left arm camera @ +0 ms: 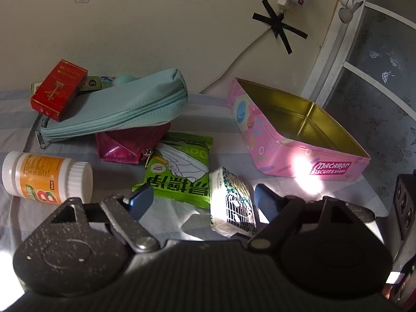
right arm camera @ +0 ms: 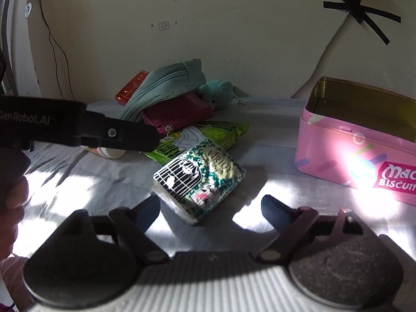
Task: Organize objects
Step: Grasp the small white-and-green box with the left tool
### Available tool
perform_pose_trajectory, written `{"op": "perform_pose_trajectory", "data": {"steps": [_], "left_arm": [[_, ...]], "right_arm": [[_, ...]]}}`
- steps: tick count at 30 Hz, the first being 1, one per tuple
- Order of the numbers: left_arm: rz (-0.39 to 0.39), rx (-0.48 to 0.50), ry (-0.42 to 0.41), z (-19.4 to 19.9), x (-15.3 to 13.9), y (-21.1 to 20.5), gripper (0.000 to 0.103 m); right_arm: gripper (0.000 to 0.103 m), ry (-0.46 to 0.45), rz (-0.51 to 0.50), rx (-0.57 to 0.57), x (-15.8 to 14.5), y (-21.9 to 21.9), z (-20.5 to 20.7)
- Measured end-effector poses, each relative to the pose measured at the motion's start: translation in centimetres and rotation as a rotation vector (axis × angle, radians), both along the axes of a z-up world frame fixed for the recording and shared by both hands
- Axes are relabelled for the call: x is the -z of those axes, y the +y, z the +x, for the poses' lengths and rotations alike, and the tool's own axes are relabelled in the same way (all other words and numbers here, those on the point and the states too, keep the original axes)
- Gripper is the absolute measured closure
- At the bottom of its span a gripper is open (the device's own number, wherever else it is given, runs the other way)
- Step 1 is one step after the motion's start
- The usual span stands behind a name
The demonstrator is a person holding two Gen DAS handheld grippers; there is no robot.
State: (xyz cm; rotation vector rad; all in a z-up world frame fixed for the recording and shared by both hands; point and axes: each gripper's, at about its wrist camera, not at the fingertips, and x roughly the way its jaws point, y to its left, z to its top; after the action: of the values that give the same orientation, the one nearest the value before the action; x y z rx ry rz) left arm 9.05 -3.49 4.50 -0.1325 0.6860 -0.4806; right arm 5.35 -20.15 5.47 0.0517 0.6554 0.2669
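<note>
Where jaws gape, tissue pack beside tin.

Right gripper jaws spread wide, tissue pack lying between and just ahead on the bedsheet. Pink biscuit tin open at right edge. Left gripper crosses from left; jaw state unclear.
</note>
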Motion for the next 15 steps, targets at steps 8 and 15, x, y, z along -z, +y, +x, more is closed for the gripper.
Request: {"op": "perform_pose_trajectory", "data": {"steps": [8, 15], "left_arm": [[-0.057, 0.076, 0.168, 1.7, 3.0, -0.6, 0.056], [-0.072, 0.103, 0.198, 1.0, 2.9, -1.7, 0.071]], "right_arm": [[0.028, 0.006, 0.022, -0.046, 1.1, 0.2, 1.1], [0.044, -0.023, 0.011, -0.048, 1.0, -0.2, -0.5]]}}
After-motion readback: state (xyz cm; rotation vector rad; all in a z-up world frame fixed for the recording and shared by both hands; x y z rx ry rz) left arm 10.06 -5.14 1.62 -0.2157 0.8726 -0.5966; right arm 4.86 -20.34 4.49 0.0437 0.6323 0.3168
